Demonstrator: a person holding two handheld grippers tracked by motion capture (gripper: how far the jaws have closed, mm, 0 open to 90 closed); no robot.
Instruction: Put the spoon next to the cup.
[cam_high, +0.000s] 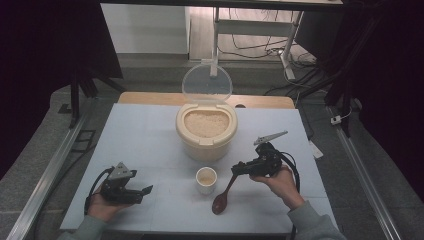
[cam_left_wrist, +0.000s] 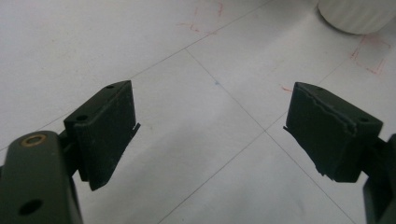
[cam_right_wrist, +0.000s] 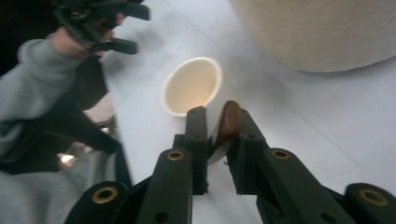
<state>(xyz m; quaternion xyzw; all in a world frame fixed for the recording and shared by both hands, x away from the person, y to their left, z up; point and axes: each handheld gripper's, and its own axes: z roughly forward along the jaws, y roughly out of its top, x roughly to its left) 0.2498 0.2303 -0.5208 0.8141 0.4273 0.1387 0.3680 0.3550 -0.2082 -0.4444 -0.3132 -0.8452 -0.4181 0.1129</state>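
A dark wooden spoon (cam_high: 225, 192) slants down from my right gripper (cam_high: 235, 170), its bowl low over the table's front edge. In the right gripper view the handle (cam_right_wrist: 229, 119) stands between the jaws of that gripper (cam_right_wrist: 217, 121), which is shut on it. A small white cup (cam_high: 206, 180) with a little rice in it stands just left of the spoon, and it shows beyond the jaws (cam_right_wrist: 191, 86). My left gripper (cam_high: 147, 192) rests at the front left, open, with nothing between its pads (cam_left_wrist: 212, 126).
A cream rice container (cam_high: 206, 131) full of rice stands behind the cup, its clear lid (cam_high: 206, 85) hinged upright. Its wall (cam_right_wrist: 322, 32) looms at the upper right of the right gripper view. The cup's base (cam_left_wrist: 357, 14) shows ahead of the left gripper.
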